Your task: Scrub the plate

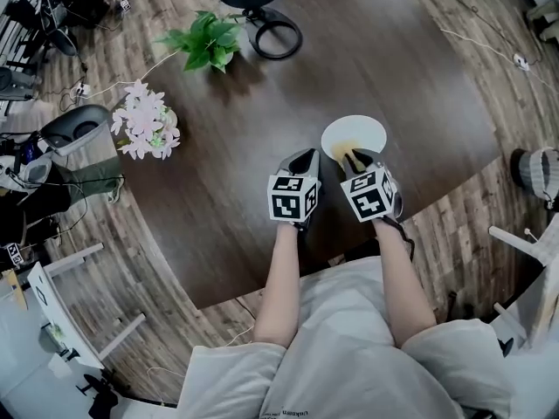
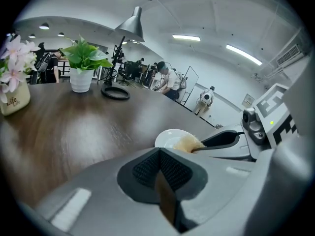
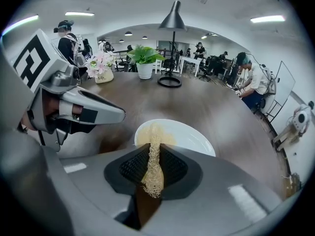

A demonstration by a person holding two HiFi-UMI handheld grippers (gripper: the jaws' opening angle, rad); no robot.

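Plate (image 1: 354, 135) flat on the table (image 1: 262, 112), close to the near edge, right of middle. Unheld, unbraced. Scrubber (image 3: 153, 136) draped over its near part, pinched as a thin strip between the closed jaws of the right gripper (image 3: 153, 173). Left gripper (image 2: 160, 173) just beside on the left, jaws shut on nothing, apparently clear of the plate.

Likely to slide or spin under a hard stroke, being loose on smooth wood; with that edge so near, could be dragged off toward the lap. Could tip if pressed on the rim. Might also lose the scrubber, gripped so narrowly, to drag. Best braced at the rim with the left gripper. Plant (image 1: 205, 40) and flowers (image 1: 144, 120) well apart toward the far left edge, out of harm.
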